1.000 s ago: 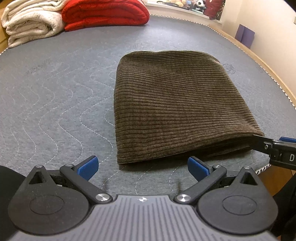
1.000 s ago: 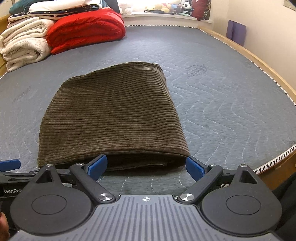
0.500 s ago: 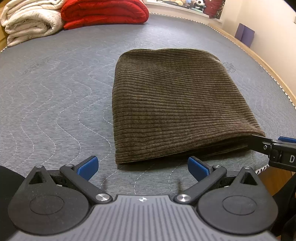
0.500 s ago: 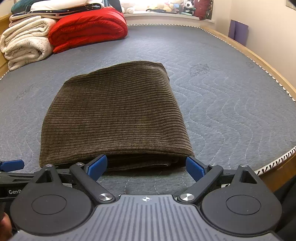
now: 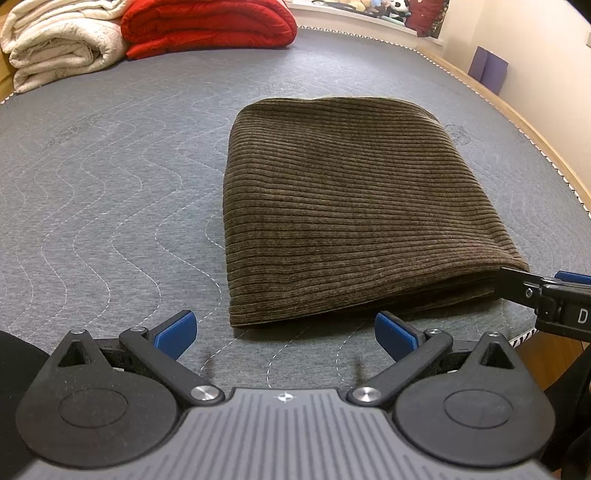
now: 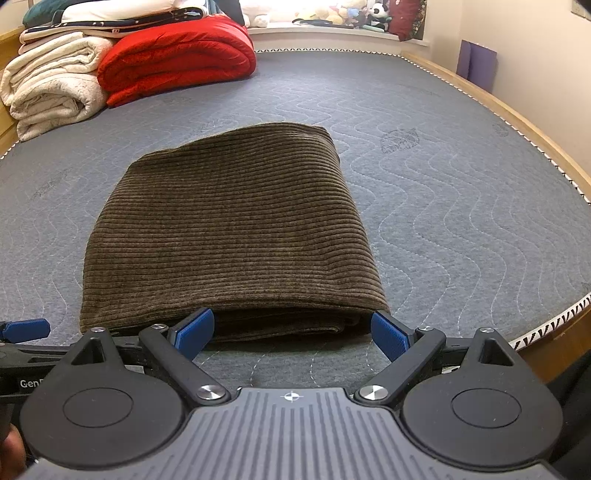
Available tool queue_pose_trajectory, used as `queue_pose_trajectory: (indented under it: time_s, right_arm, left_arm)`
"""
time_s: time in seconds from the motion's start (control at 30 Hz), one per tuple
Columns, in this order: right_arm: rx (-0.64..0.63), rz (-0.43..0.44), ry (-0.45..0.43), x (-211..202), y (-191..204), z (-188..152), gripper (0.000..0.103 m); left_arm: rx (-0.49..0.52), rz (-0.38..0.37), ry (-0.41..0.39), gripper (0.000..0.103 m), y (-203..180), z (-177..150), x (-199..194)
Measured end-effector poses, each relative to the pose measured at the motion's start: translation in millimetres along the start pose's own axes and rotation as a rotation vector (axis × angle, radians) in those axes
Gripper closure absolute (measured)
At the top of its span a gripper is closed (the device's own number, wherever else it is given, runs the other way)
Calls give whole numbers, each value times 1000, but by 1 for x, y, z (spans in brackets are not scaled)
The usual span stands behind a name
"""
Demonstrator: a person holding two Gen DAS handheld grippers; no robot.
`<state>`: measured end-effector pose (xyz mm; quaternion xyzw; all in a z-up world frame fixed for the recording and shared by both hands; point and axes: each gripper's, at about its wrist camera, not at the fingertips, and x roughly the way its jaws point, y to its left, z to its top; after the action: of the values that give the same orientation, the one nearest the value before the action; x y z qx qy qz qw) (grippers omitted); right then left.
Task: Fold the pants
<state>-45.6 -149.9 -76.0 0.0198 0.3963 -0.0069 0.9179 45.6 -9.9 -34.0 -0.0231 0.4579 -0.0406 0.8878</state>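
The brown corduroy pants (image 5: 354, 206) lie folded into a thick rectangle on the grey quilted mattress (image 5: 110, 177), layered edges facing me. My left gripper (image 5: 284, 332) is open just short of the near left corner, nothing between its blue pads. In the right wrist view the pants (image 6: 236, 236) fill the middle, and my right gripper (image 6: 291, 330) is open at the near edge, its pads flanking the right half of the stacked edge without closing on it. The right gripper's finger (image 5: 532, 291) shows at the pants' near right corner.
A folded cream blanket (image 6: 51, 88) and a red quilt (image 6: 177, 59) are stacked at the far left of the mattress. The wooden bed frame (image 6: 517, 122) runs along the right side. Stuffed toys (image 6: 343, 11) sit on the far sill. A purple board (image 6: 476, 62) leans on the wall.
Both grippers have lifted and pulled back slightly from the pants, so more of the room shows. The pants have stayed put, and both grippers remain open.
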Motion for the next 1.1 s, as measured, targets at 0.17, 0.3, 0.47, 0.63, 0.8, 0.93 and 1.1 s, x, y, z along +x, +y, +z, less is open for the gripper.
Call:
queue_pose_trajectory:
  time_s: [0.17,0.3,0.47,0.63,0.8,0.93,1.1]
  right_arm:
    - [-1,2,0,0,1,0,10]
    - [-8,4,0,0,-1,0,10]
    - [-8,5,1,0,-3,0,10]
    - [-9,6,2,0,-3,0,10]
    - [-10,7,2,0,-4,0,10]
    - [-11,5,4,1,-4,-1,10]
    - [-10,3,3,1,-2,-1,10]
  left_arm:
    - [1,0,-2,0,0,0,0]
    - [3,-1,-3,0,-1,0,-1]
    - [6,-1,-5,0,-2,0,-1]
    - [8,-2,-4,0,-2,0,-1]
    - [9,-1,-6,0,-2,0,-1]
    - [9,-2,-6,0,-2,0,-1]
    - [10,-4,-8,0,-2,0,-1]
